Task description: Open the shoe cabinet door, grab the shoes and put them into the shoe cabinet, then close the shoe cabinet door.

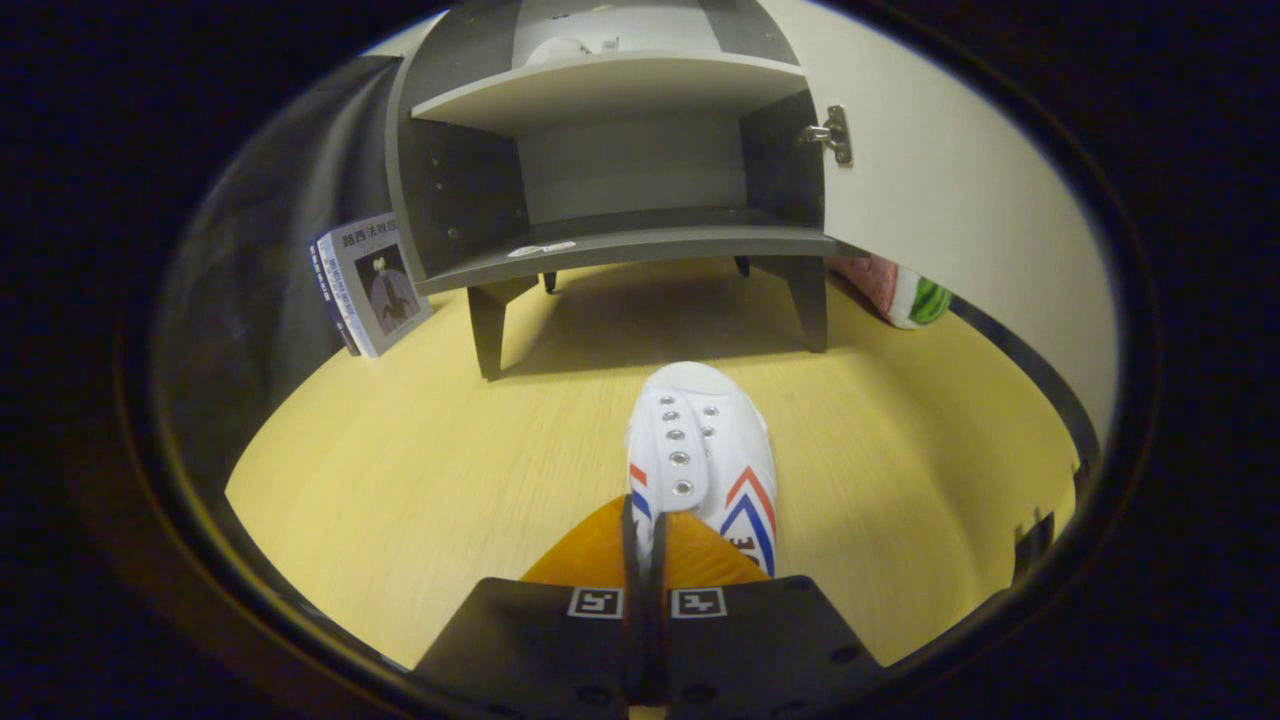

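At bottom centre the gripper [645, 535] was pinched narrowly on the shoe [700, 450], the cabinet [620, 150] above with its door [950, 200] already open; stowing and closing remained.

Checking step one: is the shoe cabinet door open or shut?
Open: the door stands swung aside on its hinge, baring both shelves.

A: Gripper [645, 535] look?
B: Two broad flat finger bodies side by side, thin seam between them, narrow tips ahead.
A: Markings?
B: One square fiducial tag on each finger by the seam, white border, blocky pattern. Small round screw holes low on both bodies.
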The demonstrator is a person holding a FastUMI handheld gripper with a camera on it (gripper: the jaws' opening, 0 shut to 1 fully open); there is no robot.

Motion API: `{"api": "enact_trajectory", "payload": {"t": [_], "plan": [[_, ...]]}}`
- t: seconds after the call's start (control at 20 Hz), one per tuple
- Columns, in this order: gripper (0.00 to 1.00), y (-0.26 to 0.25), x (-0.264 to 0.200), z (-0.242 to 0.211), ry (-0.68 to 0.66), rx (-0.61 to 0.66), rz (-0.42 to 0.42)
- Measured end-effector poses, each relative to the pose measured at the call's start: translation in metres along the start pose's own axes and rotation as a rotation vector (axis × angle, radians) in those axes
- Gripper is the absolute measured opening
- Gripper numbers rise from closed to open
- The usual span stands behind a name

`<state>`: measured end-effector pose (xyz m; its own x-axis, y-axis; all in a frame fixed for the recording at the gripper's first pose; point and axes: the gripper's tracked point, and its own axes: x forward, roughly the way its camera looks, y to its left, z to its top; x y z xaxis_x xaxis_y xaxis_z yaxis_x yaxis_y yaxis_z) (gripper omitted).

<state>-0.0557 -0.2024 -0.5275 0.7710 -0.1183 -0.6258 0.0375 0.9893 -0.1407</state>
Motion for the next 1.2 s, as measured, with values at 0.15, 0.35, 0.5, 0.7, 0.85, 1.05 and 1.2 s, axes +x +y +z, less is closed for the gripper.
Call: {"api": "enact_trajectory", "payload": {"t": [0.15,0.35,0.5,0.7,0.85,1.05,1.2], "plan": [[0.03,0.001,-0.008,0.021,-0.043,-0.011,-0.004],[0.02,0.003,-0.02,0.036,-0.053,-0.009,0.005],[0.02,0.006,-0.035,0.051,-0.08,-0.015,0.009],[0.02,0.009,-0.06,0.084,-0.128,-0.01,0.015],[0.02,0.011,-0.08,0.117,-0.176,-0.005,0.02],[0.02,0.014,-0.11,0.168,-0.248,-0.001,0.011],[0.02,0.018,-0.134,0.207,-0.308,0.004,-0.003]]}}
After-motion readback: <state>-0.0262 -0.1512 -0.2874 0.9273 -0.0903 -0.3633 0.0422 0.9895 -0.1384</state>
